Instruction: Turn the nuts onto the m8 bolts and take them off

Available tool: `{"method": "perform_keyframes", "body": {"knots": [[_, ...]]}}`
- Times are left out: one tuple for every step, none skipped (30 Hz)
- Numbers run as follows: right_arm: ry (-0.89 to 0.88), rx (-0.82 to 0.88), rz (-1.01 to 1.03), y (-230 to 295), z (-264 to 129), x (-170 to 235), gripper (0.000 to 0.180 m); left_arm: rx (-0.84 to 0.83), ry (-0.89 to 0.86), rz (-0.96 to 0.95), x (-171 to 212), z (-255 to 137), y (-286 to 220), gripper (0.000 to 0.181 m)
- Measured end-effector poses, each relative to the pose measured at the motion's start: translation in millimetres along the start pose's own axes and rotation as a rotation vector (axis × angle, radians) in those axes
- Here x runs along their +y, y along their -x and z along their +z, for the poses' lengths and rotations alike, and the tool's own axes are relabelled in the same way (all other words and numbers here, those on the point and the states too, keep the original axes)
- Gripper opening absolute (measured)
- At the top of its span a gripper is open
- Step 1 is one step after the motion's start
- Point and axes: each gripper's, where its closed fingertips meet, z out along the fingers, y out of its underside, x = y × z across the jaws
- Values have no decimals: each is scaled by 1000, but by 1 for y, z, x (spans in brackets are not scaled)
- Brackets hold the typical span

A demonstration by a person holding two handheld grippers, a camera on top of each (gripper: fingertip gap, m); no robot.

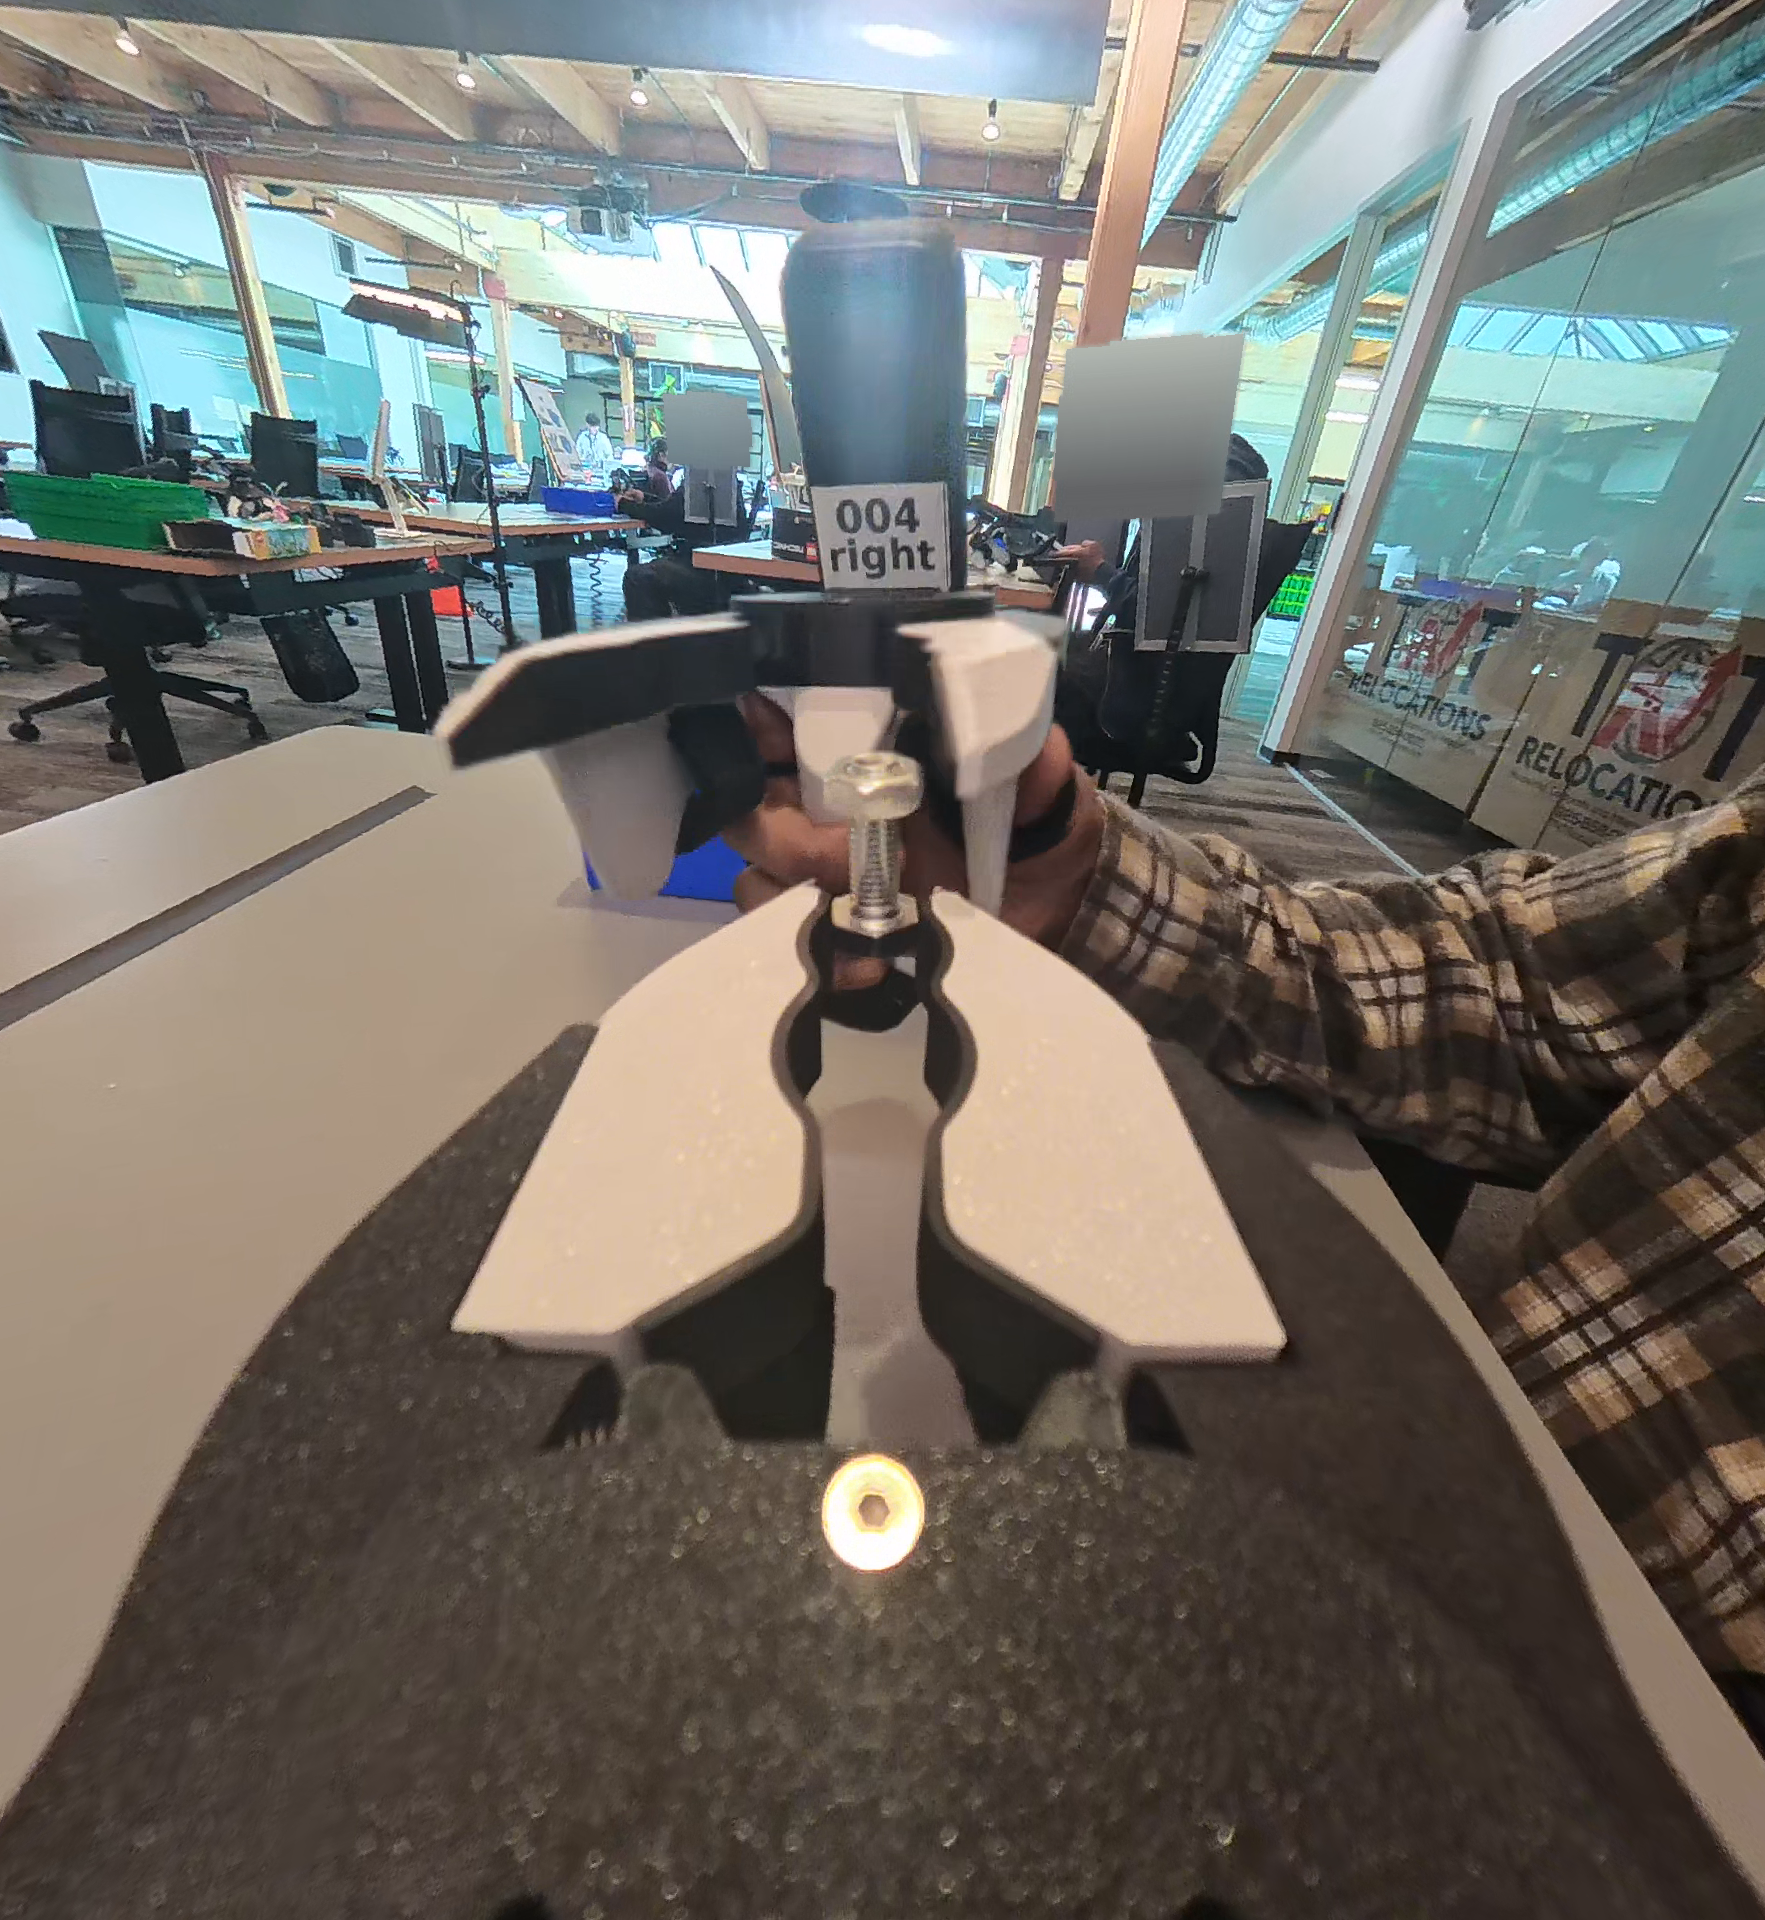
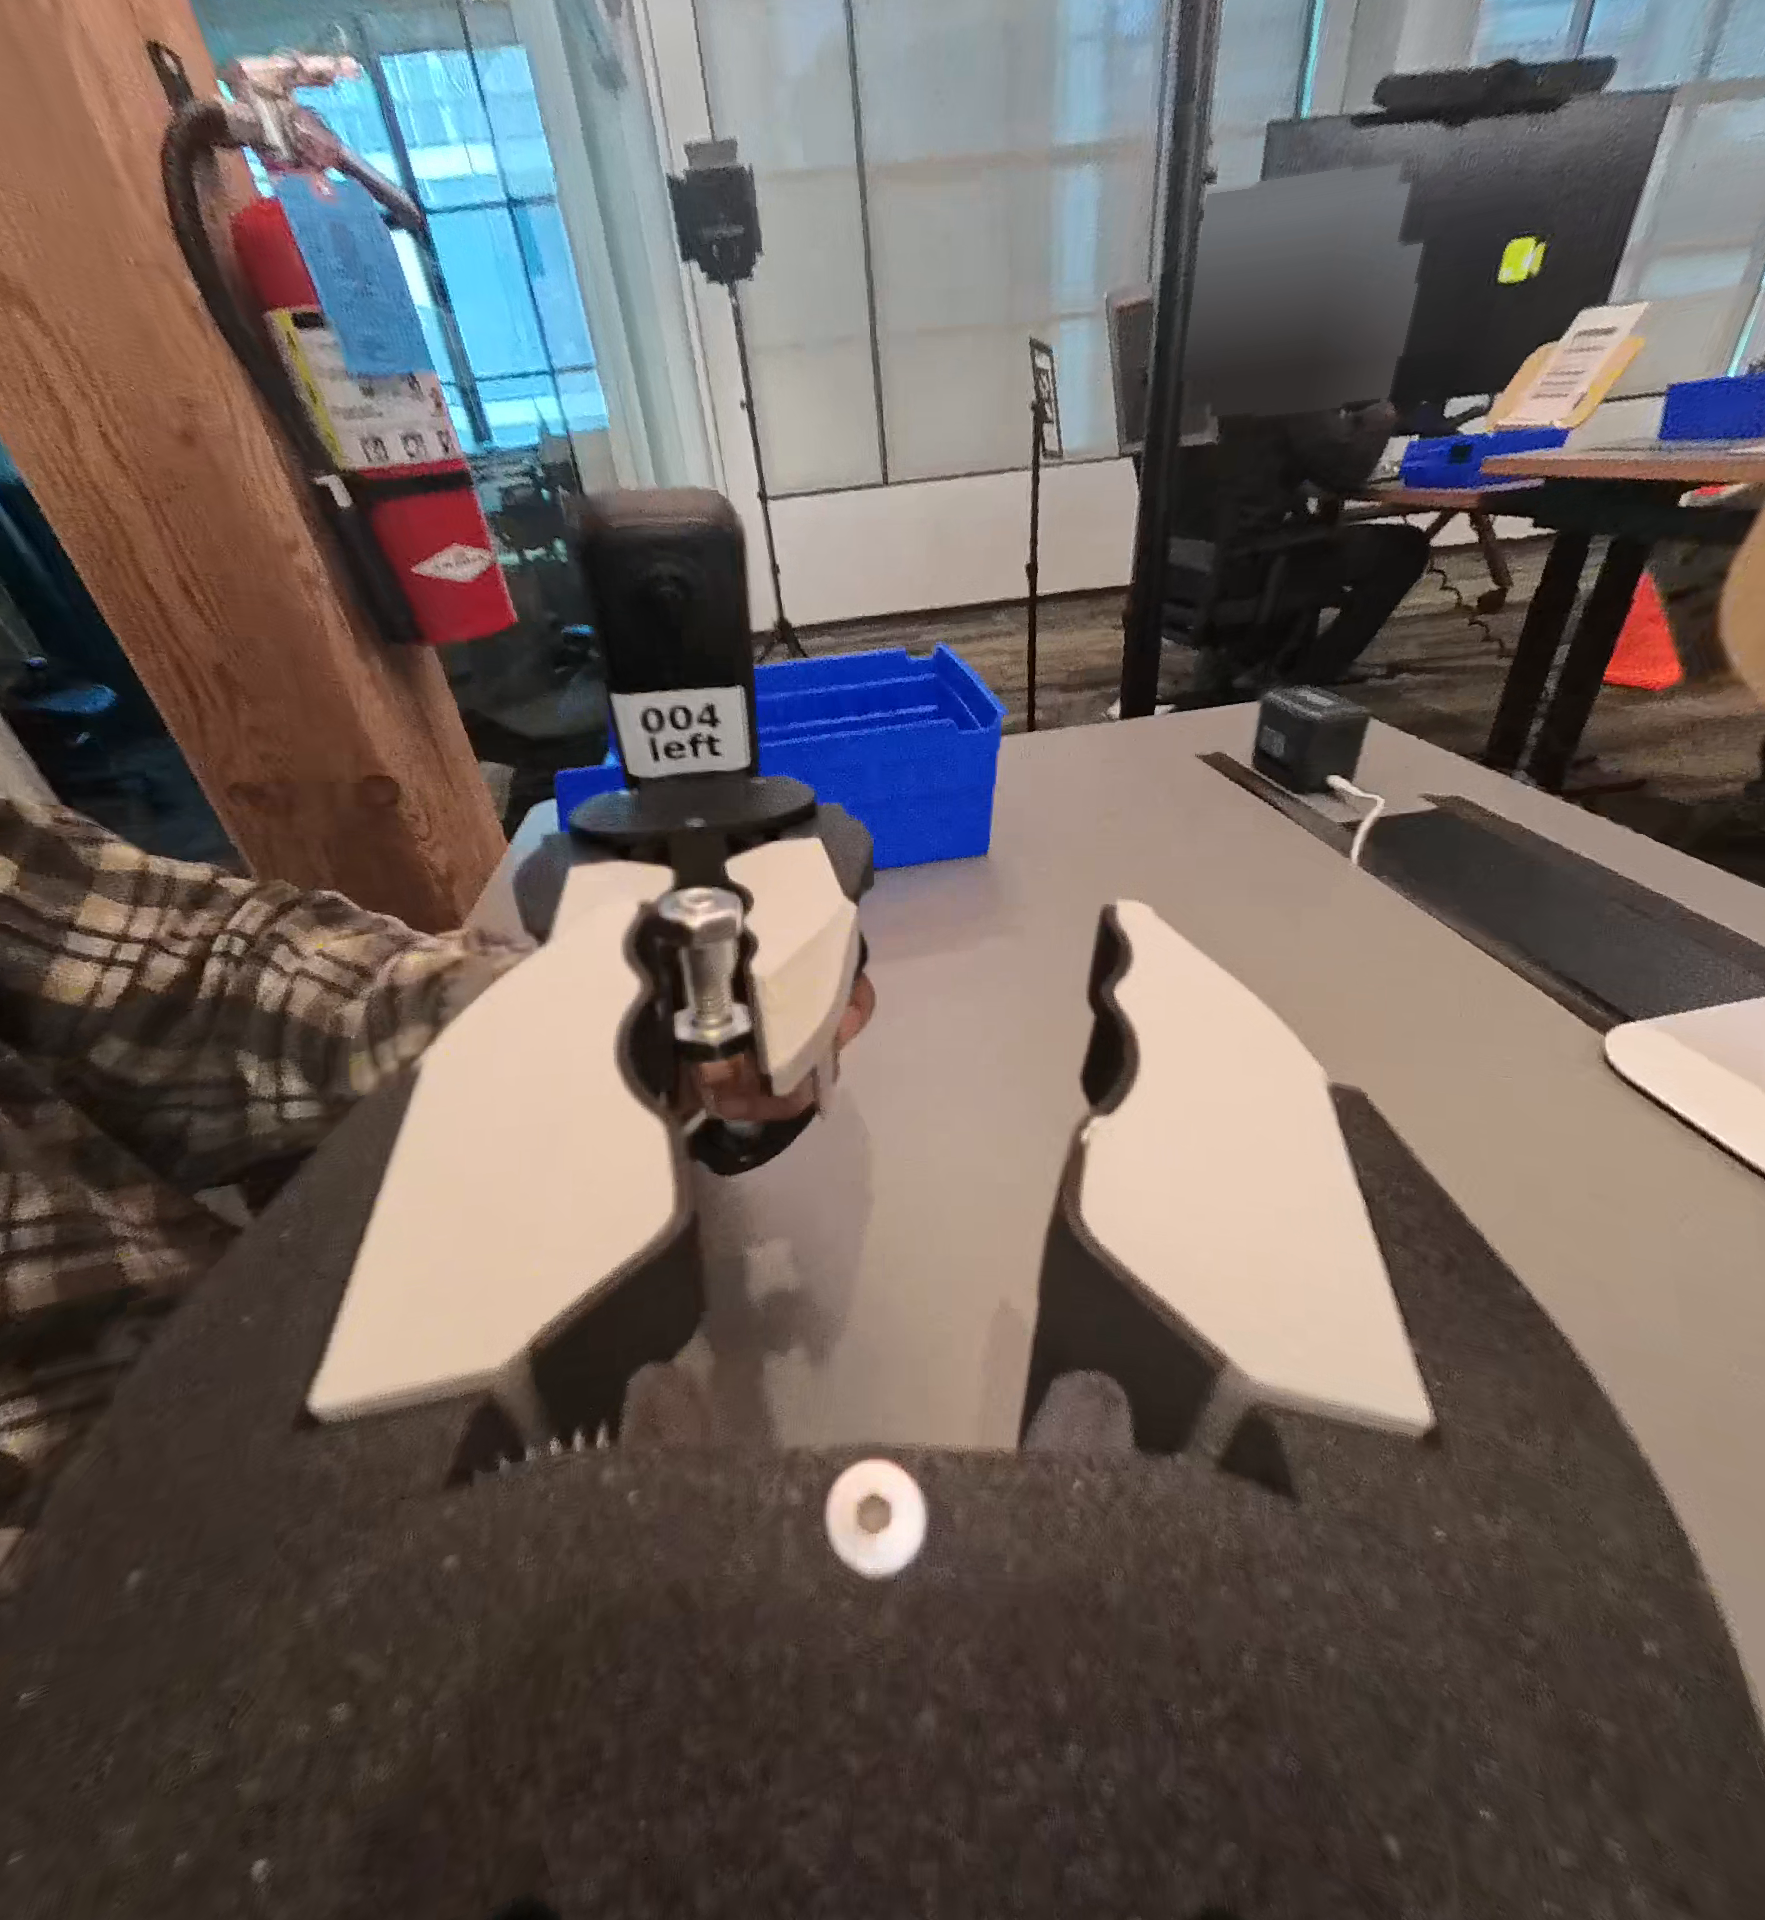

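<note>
A silver M8 bolt (image 1: 872, 831) stands upright, head on top, with a nut (image 1: 873, 917) threaded on its lower end. My left gripper (image 1: 873, 912) is shut on the nut and holds it above the grey table (image 1: 182, 1039). The right wrist view shows the same bolt (image 2: 703, 961) and nut (image 2: 712, 1029) between the left gripper's (image 2: 712, 1003) fingers. My right gripper (image 2: 857, 925) is open and empty, with its left finger (image 2: 525, 1143) beside the bolt. In the left wrist view the right gripper (image 1: 743, 800) faces me just behind the bolt, jaws apart.
A blue bin (image 2: 888, 758) stands at the table's far edge behind the left gripper. A black box with a white cable (image 2: 1309, 738) and a black slot strip (image 2: 1584, 935) lie at the right. A white flat object (image 2: 1740, 1091) sits at the right edge. Plaid sleeves (image 1: 1480, 1039) hold the grippers.
</note>
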Motion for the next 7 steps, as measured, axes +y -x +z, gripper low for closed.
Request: {"method": "perform_keyframes", "body": {"knots": [[9, 22, -1, -5, -2, 2, 83, -7, 2, 4, 0, 0, 1, 14], [7, 30, 11, -9, -7, 2, 83, -12, 2, 7, -1, -1, 2, 14], [3, 48, 19, -14, -13, 2, 80, -8, -7, 5, -2, -2, 1, 14], [-7, 60, 22, -18, -18, 1, 82, -4, -14, 1, -4, -3, 1, 14], [-21, 54, 29, -17, -20, -2, 82, -5, -15, 1, -4, -3, 1, 14], [-37, 40, 31, -14, -19, -5, 83, -5, -13, 2, -4, -3, 1, 14], [-47, 18, 25, -9, -15, -7, 84, -2, -10, 1, -3, -2, 1, 14]]}}
